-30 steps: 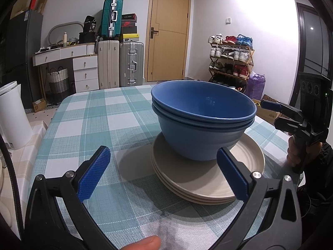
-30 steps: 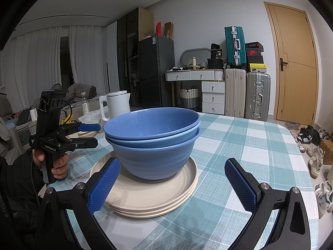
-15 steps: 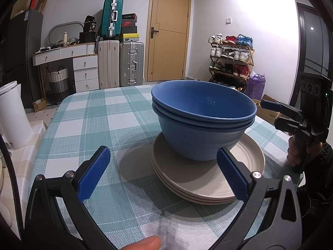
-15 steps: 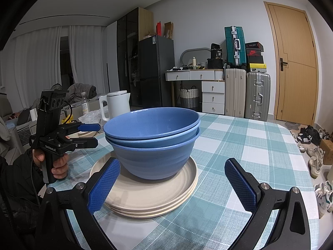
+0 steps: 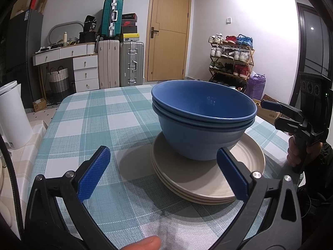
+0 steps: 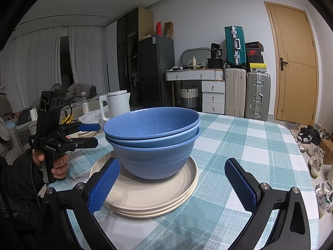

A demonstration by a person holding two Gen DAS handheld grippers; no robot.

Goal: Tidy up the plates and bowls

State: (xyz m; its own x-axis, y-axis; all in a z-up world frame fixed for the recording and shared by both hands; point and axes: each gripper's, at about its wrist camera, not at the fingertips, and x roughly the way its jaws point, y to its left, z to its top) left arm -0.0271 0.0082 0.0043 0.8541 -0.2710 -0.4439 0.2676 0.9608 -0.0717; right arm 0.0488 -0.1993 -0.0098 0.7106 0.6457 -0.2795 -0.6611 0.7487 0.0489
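On the checked tablecloth (image 5: pixel 87 120), a stack of blue bowls (image 5: pixel 204 120) is being carried by a stack of cream plates (image 5: pixel 208 179), the bowls nested one inside another and sitting upright on the top plate. From the left wrist view, the left gripper (image 5: pixel 162 173) is being held low over the cloth just in front of the pile, its blue padded fingers (image 5: pixel 93 175) spread wide with nothing between them; the right-hand pad is being shown in front of the plate rim, though whether it is touching cannot be told. A fingertip (image 5: pixel 147 242) is being glimpsed at the bottom edge.

From the right wrist view, the right gripper (image 6: pixel 171 184) is likewise being held wide open and empty, its fingers (image 6: pixel 241 185) flanking the near side of the plates (image 6: pixel 145 195) and bowls (image 6: pixel 154 141). Across the pile, the left gripper (image 6: pixel 89 134) is being gripped by a hand (image 6: pixel 56 162) at the table edge. A white kettle (image 6: pixel 116 104) is being seen beyond the bowls, and suitcases (image 6: pixel 247 91) are standing against the far wall beside a wooden door (image 6: pixel 295 66).
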